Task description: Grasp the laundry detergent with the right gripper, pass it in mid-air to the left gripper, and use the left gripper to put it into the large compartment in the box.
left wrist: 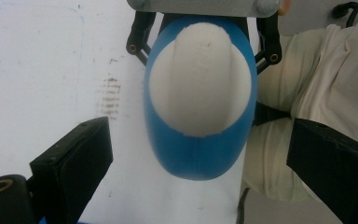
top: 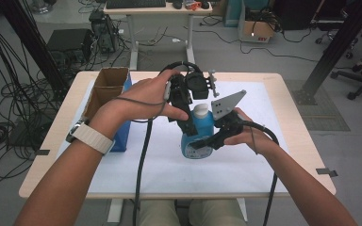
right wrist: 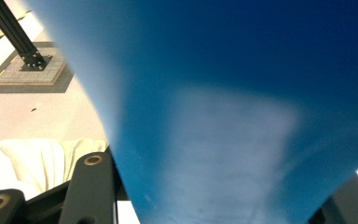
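The blue plastic bottle with a white cap [top: 199, 134] stands upright in the middle of the white table mat [top: 264, 155]. Its smooth, rigid wall looks slippery and probably light, so the flat sides of the body are the safest place to grip. The right gripper [top: 206, 142] is clamped on the lower body, coming in level from the right. The left gripper [top: 186, 123] points down over the white cap [left wrist: 199, 84], jaws spread wide on either side and not touching.
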A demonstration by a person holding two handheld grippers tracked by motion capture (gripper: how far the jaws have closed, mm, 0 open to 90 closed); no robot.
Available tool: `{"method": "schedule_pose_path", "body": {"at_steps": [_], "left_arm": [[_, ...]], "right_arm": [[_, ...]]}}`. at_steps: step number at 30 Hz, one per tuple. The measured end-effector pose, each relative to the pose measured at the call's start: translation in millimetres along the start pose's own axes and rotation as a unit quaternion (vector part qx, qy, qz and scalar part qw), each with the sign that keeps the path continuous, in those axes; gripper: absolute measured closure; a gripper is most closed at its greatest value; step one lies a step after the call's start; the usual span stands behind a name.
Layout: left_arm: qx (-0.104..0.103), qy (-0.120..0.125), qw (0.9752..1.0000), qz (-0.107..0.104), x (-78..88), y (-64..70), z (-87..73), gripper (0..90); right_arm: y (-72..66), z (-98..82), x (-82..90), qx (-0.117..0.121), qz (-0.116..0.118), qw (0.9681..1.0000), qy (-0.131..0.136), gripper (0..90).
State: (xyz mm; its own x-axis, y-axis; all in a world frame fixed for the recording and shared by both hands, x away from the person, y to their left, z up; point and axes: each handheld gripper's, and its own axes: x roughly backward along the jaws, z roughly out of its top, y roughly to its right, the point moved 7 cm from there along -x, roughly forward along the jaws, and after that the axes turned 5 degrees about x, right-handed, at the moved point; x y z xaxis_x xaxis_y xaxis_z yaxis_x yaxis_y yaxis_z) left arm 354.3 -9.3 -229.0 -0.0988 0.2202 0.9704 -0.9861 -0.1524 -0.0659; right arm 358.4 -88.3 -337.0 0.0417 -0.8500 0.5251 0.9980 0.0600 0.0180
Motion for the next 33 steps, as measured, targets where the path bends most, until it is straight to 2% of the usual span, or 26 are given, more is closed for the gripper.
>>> {"method": "schedule_pose_path", "body": {"at_steps": [33], "left_arm": [[0.000, 0.002, 1.0000, 0.001, 0.9, 1.1, -0.3, 7.2]], "right_arm": [[0.5, 0.7, 1.5, -0.002, -0.002, 1.0000, 0.002, 43.2]]}}
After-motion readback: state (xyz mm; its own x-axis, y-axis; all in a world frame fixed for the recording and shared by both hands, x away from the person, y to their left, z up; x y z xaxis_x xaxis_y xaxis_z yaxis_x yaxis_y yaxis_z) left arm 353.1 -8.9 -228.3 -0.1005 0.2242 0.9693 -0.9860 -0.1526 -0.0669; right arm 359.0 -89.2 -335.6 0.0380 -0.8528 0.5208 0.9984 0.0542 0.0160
